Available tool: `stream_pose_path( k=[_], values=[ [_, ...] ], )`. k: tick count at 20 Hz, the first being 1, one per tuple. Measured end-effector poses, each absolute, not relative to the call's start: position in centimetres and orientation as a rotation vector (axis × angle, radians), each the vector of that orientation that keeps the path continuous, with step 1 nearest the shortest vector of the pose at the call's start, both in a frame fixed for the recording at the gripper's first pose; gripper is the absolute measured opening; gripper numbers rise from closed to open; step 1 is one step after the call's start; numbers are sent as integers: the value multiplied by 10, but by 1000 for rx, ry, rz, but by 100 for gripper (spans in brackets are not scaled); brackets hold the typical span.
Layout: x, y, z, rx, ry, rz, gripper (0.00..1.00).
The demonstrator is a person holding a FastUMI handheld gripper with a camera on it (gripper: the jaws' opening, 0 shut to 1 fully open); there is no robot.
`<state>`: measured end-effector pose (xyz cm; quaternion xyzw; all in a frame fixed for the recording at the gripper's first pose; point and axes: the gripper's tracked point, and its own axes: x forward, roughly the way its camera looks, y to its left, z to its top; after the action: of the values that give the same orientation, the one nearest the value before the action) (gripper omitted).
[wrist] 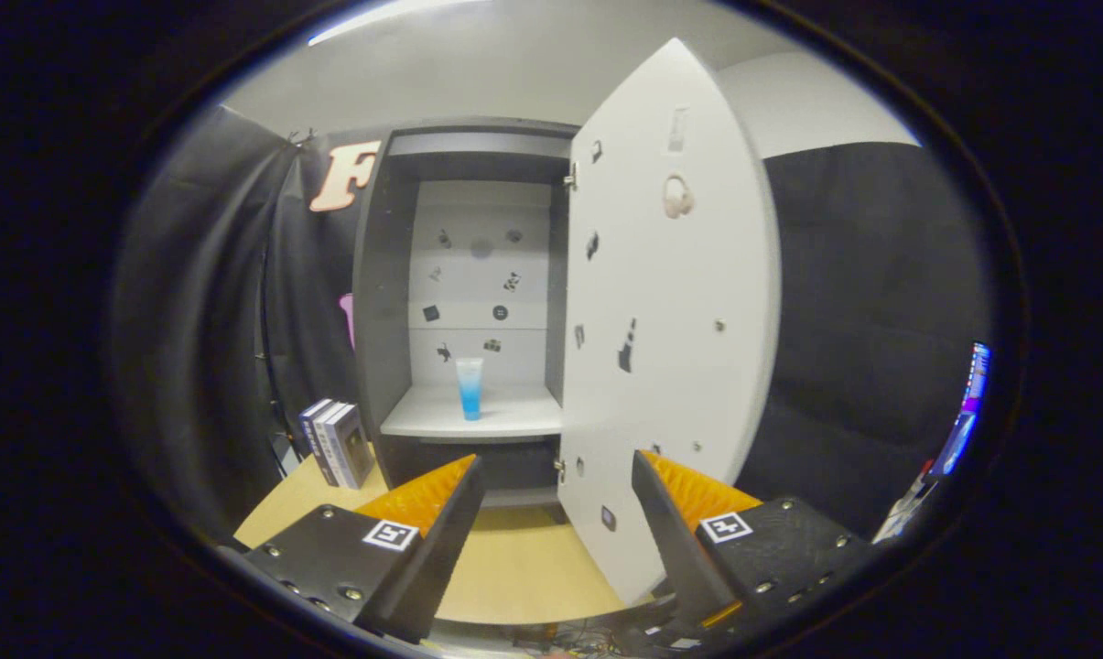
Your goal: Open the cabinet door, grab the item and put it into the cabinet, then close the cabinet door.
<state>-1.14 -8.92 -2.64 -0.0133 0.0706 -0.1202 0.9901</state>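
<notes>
A grey cabinet [377,302] stands on the wooden table, beyond my fingers. Its white door [675,348] hangs open, swung out to the right with its lower edge just ahead of my right finger. On the white shelf [505,423] inside stands an upright clear tube with a blue lower half [470,388]. My gripper [556,476] is open, held back from the cabinet above the table, with nothing between its fingers.
Several boxed books [336,443] stand upright on the wooden table [514,558] just left of the cabinet. Black cloth walls close in on the left and right. A lit screen [967,412] glows at the far right.
</notes>
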Motion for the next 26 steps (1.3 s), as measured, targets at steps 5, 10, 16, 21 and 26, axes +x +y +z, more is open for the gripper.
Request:
stream_pose_path(
  k=[5, 10, 16, 21, 26],
  values=[
    [-31, -179, -20, -18, 126, -347, 96],
    [-25, -248, -24, 21, 144, -350, 97],
    [10, -253, -38, 79, 175, -211, 98],
    [19, -246, -36, 50, 163, -144, 97],
    [22, -202, -37, 56, 157, -14, 97]
  ],
)
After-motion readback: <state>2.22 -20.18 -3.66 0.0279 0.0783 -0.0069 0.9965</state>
